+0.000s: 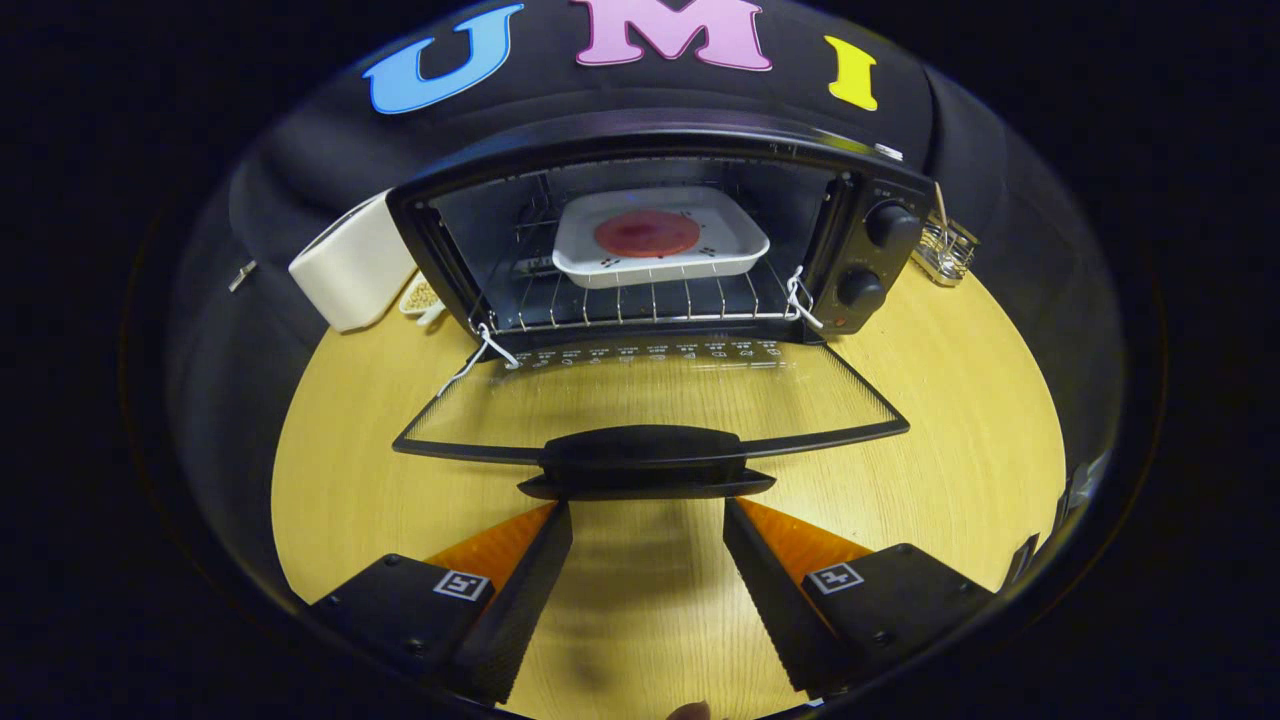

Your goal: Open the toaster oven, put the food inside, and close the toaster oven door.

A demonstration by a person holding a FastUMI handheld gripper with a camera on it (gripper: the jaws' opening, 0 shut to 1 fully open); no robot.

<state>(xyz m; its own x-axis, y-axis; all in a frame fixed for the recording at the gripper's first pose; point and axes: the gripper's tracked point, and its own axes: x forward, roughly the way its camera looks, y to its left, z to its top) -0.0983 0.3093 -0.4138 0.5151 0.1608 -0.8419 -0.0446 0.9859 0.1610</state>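
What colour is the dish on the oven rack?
White dish, with a round reddish food in it; seen in the gripper view, beyond the open gripper.

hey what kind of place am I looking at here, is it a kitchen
Probably a staged kitchen booth, not a real kitchen: a toaster oven with its door open on a wooden table, backed by black cloth. The hand-held gripper is open just before the door handle.

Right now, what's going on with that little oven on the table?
A person is working a handheld gripper at a toaster oven on a wooden table. The oven's glass door is folded down flat, and a white tray with a round reddish piece of food already sits on the wire rack inside. The gripper's fingers are open, empty, with the door's handle just ahead of them. Closing the door is what's left.
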